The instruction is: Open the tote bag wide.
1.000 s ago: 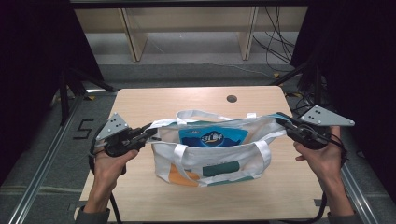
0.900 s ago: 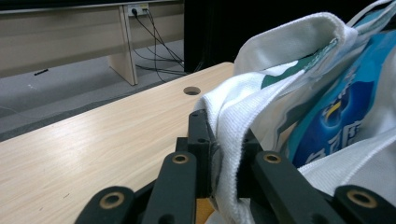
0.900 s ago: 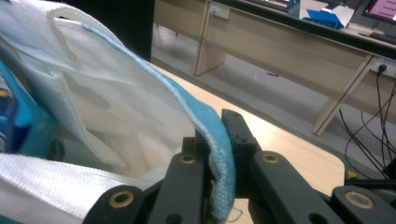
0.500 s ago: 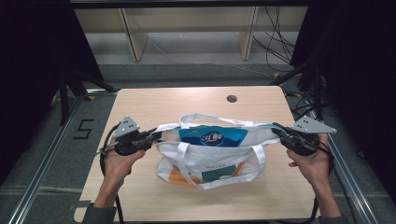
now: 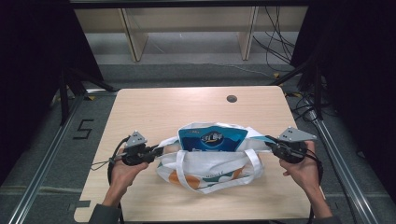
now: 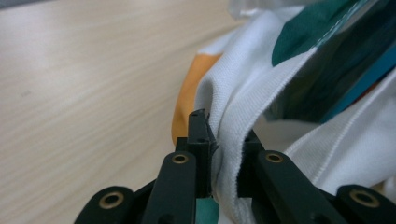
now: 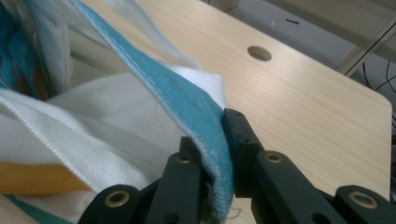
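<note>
the tote bag [image 5: 210, 161] now sits low on the table [image 5: 154, 107], in the lower middle of the frame, after hanging higher a moment ago. the left tool [image 5: 156, 151] pinches its white edge, the right tool [image 5: 271, 145] its blue hem. the blue packet [image 5: 212, 138] stands inside; letting go looks next.

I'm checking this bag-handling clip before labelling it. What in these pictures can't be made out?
- The blue packet, high view: its lower part is hidden inside the tote bag, and its print is too small to read.
- The bag's printed design, high view: folds and the strap cover it.
- Left gripper view: the bag's contents are blurred and cut off by the edge.
</note>
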The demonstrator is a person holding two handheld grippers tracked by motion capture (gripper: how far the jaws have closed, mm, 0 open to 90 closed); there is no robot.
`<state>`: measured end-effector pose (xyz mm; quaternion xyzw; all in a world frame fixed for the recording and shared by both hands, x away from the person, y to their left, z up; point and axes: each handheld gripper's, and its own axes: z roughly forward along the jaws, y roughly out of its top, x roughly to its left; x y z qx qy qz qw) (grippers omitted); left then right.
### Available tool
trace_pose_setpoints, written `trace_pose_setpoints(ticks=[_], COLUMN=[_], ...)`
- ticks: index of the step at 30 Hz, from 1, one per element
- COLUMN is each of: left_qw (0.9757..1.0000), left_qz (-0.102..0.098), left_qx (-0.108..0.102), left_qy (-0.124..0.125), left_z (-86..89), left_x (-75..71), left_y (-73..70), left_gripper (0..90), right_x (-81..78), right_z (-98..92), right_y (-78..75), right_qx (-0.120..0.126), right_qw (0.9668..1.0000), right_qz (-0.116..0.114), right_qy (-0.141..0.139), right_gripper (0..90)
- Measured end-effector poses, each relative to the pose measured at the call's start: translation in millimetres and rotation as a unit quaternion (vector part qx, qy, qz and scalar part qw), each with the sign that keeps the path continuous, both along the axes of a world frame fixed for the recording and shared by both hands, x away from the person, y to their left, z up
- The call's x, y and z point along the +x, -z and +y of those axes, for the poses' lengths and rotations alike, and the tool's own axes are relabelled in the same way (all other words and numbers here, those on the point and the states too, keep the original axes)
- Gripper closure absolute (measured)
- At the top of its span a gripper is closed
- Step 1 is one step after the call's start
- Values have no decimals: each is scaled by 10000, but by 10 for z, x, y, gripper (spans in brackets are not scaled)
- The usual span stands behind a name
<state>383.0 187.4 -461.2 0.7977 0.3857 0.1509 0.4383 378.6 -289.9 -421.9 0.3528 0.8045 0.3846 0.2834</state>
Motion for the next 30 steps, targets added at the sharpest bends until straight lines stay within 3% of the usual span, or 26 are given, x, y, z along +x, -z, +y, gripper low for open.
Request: trace_pose_setpoints(ticks=[1,3,4,6,7,9,13,15,16,18,19,22,25,26,30], left_qw=[9999,9998,9998,9997,9998,9996,9995,9997,9994,9994,9995,9995,9993,9995,9995], left_qz=[16,162,207,224,218,221,220,195,205,216,227,211,229,268,191], left_qx=[-92,45,-24,60,-27,144,182,99,207,181,173,183,240,102,239], left_qy=[-68,74,15,76,18,125,125,78,181,176,158,158,193,90,80], left_z=[-35,-41,-62,-65,-84,-74,-102,-117,-93,-96,-103,-114,-110,-115,-127], left_x=[-1,22,23,28,22,27,12,11,19,19,21,41,53,53,73], left_y=[50,140,173,213,223,228,285,299,301,316,323,367,398,417,420], left_gripper=[817,816,816,815,815,815,815,815,815,815,815,815,816,815,813], right_x=[7,11,19,27,24,41,47,65,53,53,59,99,188,200,250], right_z=[-6,5,3,14,24,16,36,41,51,55,60,68,79,80,82], right_y=[21,70,87,125,154,190,308,375,395,431,457,611,790,785,803], right_qx=[-40,-80,-132,-121,-115,-216,-266,-357,-318,-347,-368,-525,-524,-524,-448], right_qw=[10000,9999,9999,9997,9996,9993,9984,9977,9972,9961,9963,9927,9890,9897,9910], right_qz=[26,106,90,189,242,284,500,552,657,796,766,1074,1363,1316,1249], right_qy=[-14,-37,-61,-53,-26,-98,-94,-175,-134,-146,-149,-161,-232,-210,-149], right_gripper=[839,840,840,843,843,844,844,850,852,854,854,856,857,857,857])
